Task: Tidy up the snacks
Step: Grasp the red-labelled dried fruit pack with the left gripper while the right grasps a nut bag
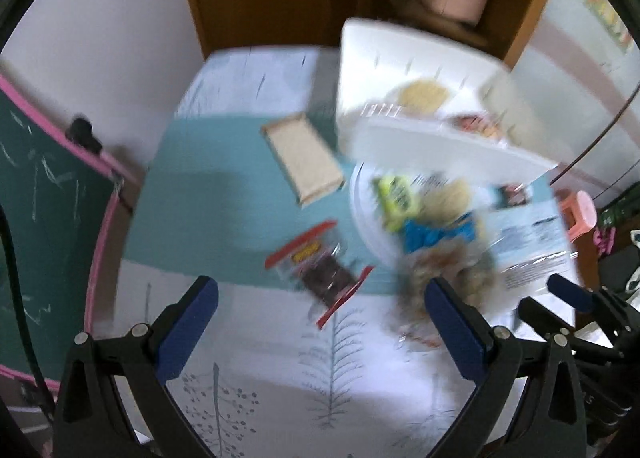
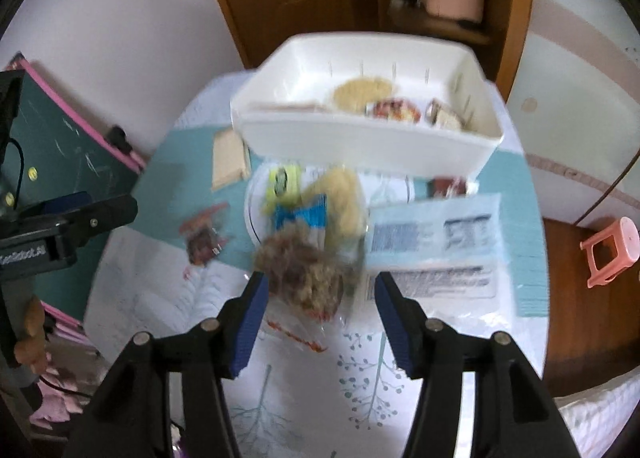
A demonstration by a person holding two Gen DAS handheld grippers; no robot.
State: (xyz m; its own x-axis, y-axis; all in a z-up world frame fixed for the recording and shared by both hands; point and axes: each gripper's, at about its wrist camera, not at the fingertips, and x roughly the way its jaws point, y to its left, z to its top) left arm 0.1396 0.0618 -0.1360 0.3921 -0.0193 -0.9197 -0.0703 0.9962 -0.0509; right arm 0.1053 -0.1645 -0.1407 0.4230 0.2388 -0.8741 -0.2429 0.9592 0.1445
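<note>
Right fingers (image 2: 318,322): spread, blue pads pinching nothing; they hang just above a clear bag of brown clustered snack (image 2: 306,270) at the near edge of the pile.
Left fingers (image 1: 320,332): spread wide and empty, over the patterned cloth; a red-edged packet of dark snack (image 1: 320,272) lies alone on the bench just ahead of them.
Snack pile: a yellow-green packet (image 2: 282,182), a blue packet (image 2: 300,216) and a pale yellow bag (image 2: 344,198) are heaped on a round white plate (image 2: 251,194) with the brown bag; none sorted yet.
White bin (image 2: 360,146): stands beyond the plate; it already holds a round yellow snack (image 2: 362,92), a reddish packet (image 2: 394,110) and another I cannot make out.
Wooden tray (image 1: 304,158): left of the bin, apparently empty.
Progress: a few snacks binned; by my reckoning most are still left, namely the pile and the stray red packet.
Blur: heavy in both views; labels unreadable.
</note>
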